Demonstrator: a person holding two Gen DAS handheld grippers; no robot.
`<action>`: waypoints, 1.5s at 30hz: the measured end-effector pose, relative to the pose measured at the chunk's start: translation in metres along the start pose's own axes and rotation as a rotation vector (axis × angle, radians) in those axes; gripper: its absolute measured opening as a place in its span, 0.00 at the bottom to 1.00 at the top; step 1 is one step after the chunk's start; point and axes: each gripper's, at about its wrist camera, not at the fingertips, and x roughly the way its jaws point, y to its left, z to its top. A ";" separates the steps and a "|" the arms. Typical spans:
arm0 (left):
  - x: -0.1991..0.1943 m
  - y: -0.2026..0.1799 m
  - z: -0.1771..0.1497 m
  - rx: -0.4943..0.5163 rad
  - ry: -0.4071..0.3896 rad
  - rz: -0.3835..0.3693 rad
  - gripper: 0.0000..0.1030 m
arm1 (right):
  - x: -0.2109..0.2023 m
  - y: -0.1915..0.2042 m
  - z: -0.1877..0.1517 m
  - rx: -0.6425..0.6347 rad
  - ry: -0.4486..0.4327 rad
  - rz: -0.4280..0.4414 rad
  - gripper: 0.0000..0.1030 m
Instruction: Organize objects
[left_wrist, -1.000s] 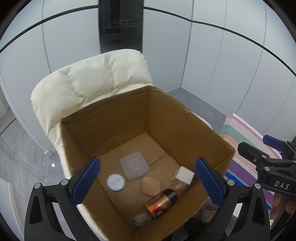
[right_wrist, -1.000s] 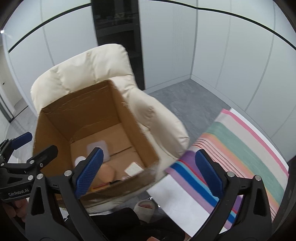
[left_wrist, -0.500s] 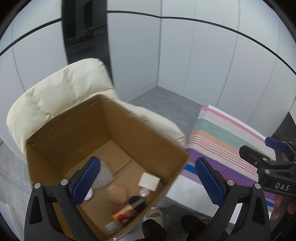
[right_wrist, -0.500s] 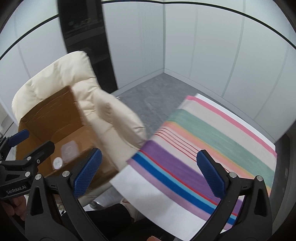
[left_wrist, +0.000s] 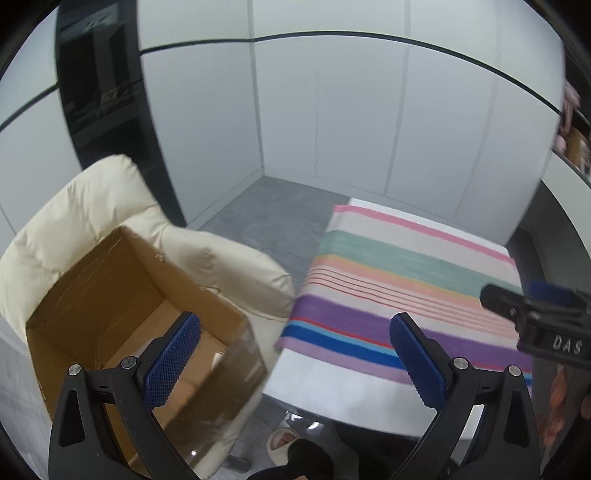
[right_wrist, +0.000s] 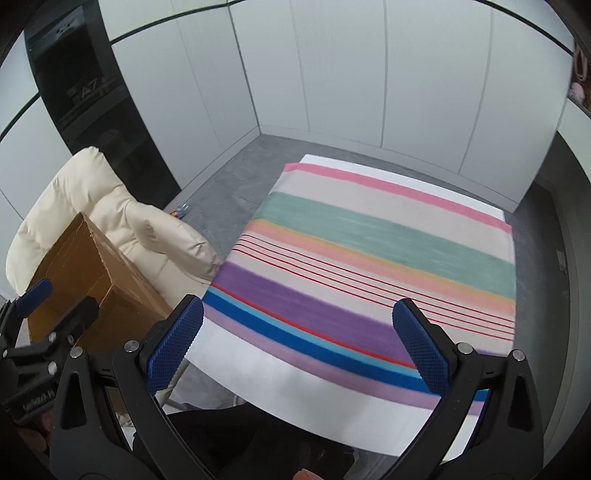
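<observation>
An open cardboard box (left_wrist: 110, 295) stands on a cream padded chair (left_wrist: 74, 221) at the lower left of the left wrist view; whatever lies inside it is hidden from here. My left gripper (left_wrist: 293, 345) hangs open and empty, between the box's right wall and a table under a striped cloth (left_wrist: 406, 277). My right gripper (right_wrist: 297, 326) is open and empty above the near part of the striped cloth (right_wrist: 369, 266). The box (right_wrist: 92, 266) and chair (right_wrist: 110, 206) are at its left. Each gripper shows at the edge of the other's view.
Grey floor (right_wrist: 229, 173) runs between the chair and the table, with a small colourful item (right_wrist: 181, 211) lying on it. White wall panels and a dark cabinet (right_wrist: 85, 92) close the room. A person's slippered foot (left_wrist: 280, 443) is below the table's edge.
Both grippers have swung right, away from the box toward the striped table. The items on the box floor have dropped out of sight. Both stay open.
</observation>
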 end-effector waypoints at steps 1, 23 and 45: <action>-0.005 -0.005 -0.005 0.021 0.002 0.001 1.00 | -0.006 -0.001 -0.005 -0.008 -0.011 0.001 1.00; -0.090 0.002 -0.085 -0.045 0.006 0.026 1.00 | -0.095 -0.019 -0.111 -0.106 -0.054 -0.043 1.00; -0.088 -0.018 -0.089 0.032 0.014 -0.008 1.00 | -0.092 -0.012 -0.108 -0.126 -0.043 -0.039 1.00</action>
